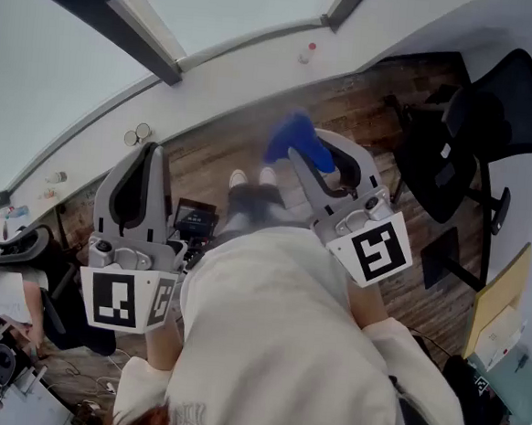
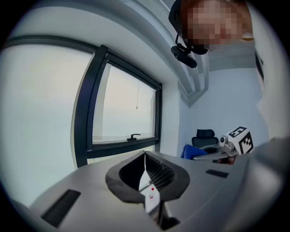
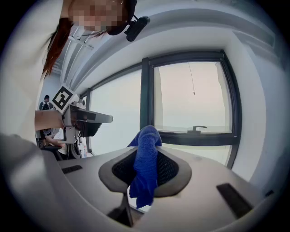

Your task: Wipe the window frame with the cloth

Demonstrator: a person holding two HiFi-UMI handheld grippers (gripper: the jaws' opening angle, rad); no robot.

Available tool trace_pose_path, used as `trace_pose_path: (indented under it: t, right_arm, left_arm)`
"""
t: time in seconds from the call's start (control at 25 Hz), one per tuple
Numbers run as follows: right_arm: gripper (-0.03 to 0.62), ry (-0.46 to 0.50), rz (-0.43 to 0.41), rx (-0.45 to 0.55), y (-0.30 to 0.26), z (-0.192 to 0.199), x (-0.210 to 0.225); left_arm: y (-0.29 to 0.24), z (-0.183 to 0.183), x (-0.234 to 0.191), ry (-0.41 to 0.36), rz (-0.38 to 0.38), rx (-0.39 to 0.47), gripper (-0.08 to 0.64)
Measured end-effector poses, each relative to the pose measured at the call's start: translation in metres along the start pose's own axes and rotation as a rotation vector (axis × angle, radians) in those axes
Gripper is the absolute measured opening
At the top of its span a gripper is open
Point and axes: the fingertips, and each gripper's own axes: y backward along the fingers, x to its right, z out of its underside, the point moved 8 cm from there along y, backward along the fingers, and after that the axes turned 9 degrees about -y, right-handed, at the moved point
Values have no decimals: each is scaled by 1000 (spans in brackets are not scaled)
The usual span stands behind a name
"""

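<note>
Between right gripper [image 3: 146, 144] jaws: blue cloth [image 3: 145, 174], pinched mid-fold, tail hanging below, tuft poking out above. Cloth up in air, well apart from window frame [image 3: 147, 95]. Left gripper [image 2: 145, 159] clenched on nothing, jaws together, idle alongside. My read: cloth soft, light, floppy; knit weave grips well, low slip risk, but loose end will drag and bunch. Best hold close to wad so firm pad meets frame. Frame looks rigid. Handle [image 3: 198, 129] could snag cloth.
</note>
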Motion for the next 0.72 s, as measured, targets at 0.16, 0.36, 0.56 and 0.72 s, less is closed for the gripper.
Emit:
trace_pose_path:
  t: [0.16, 0.36, 0.56, 0.72]
  right_arm:
    - [81, -4, 0, -2, 9, -2, 5]
    - [81, 7, -2, 3, 11, -5, 11]
    - [81, 12, -23, 21, 15, -4, 17]
    - [81, 6, -39, 49, 21, -4, 21]
  left_arm:
    - [3, -6, 7, 7, -10, 1, 9]
    - [8, -5, 5, 16, -54, -11, 9]
    - [10, -4, 14, 18, -79, -10, 9]
    - [9, -5, 28, 40, -78, 1, 9]
